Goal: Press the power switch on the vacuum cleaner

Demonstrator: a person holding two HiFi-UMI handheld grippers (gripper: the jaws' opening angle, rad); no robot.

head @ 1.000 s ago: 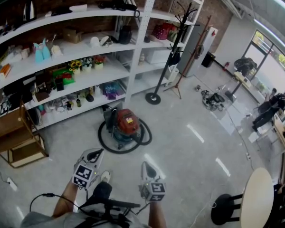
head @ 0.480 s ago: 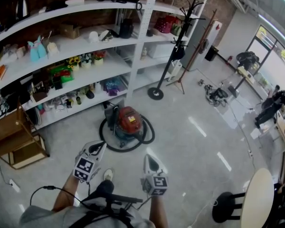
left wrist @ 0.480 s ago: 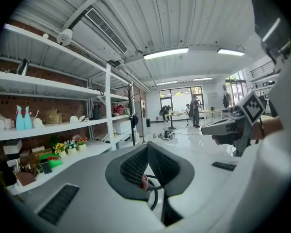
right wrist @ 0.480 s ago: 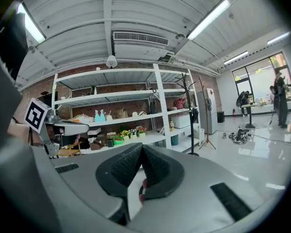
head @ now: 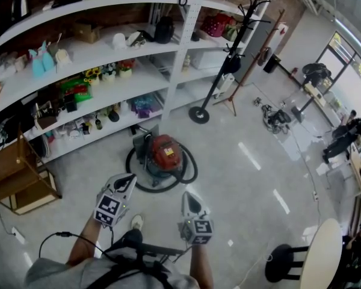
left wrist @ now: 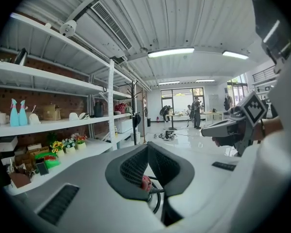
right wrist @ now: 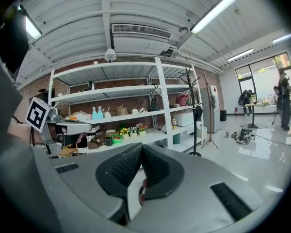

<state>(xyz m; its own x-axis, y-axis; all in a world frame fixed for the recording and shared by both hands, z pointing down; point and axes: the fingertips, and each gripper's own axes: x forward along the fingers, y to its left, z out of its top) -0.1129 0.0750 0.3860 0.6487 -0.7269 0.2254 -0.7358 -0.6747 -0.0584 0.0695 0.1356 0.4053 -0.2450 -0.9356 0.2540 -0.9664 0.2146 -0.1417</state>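
Head view is filled by a glossy pale floor (head: 246, 185), on which the red vacuum cleaner (head: 163, 154) is seen standing inside a ring of its black hose (head: 190, 172), just in front of the white shelving (head: 168, 71). The left gripper (head: 129, 177) and right gripper (head: 187, 195) are held side by side short of it, touching nothing, with only bare floor between. A black coat stand (head: 224, 53) is set right of the shelving, a wooden stand (head: 21, 179) at its left end, and a round counter (head: 325, 248) with a black stool (head: 283, 264) well apart at lower right.

A label on the vacuum cleaner's top is too small to be read; square black-and-white markers are carried on both gripper cubes.

In the left gripper view the jaws are shown clenched tip to tip on nothing, with a sliver of red glimpsed through the gap below them. In the right gripper view the jaws are likewise pressed together, empty. Ceiling lights (right wrist: 213, 11) and an air unit (right wrist: 140, 31) are shown only there
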